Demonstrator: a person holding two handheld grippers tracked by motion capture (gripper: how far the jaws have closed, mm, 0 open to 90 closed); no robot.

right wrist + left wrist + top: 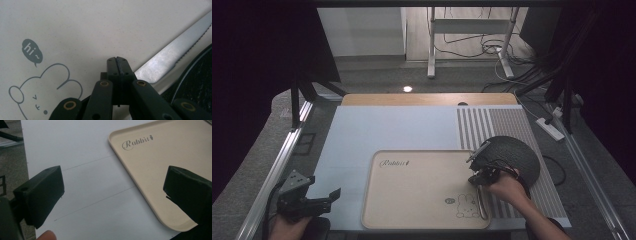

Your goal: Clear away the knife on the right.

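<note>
- Knife (pixel 172 56): lies on the tray (pixel 412 200), along the raised right rim, near the corner closest to the person.
- In the right tool's view the serrated blade runs from just beside the closed jaw tips up and away to the top right, teeth facing the dark round plate (pixel 517 152).
- From above, the knife (pixel 482 202) shows as a thin dark line running near-to-far, just right of the rabbit drawing (pixel 467 206).
- Right tool (pixel 478 176): jaws shut tight against each other. Whether they pinch the knife I cannot tell; the tips hide that end of it.
- Right tool sits at the knife's far end, over the gap between tray rim and plate.
- Key relation: the knife's long axis follows the tray's right edge and the right hand (pixel 507 187) is right on it; any lift or slide goes along that line.
- Left tool (pixel 334 195): jaws wide apart, nothing between them, parked over the counter (pixel 387 127) well left of the tray and far from the knife.
- Left tool (pixel 112 195) looks across bare counter at the tray's corner (pixel 175 225).
- Right hand is by far the nearer one.
- Plate sits half on the striped mat (pixel 497 122), just right of the tray.
- Writing: "Rabbit" (pixel 137 142) in script with a small carrot mark, at the tray's far-left corner.
- Writing: "hi~" (pixel 32 51) in a grey speech bubble above the rabbit.
- No other labels readable.
</note>
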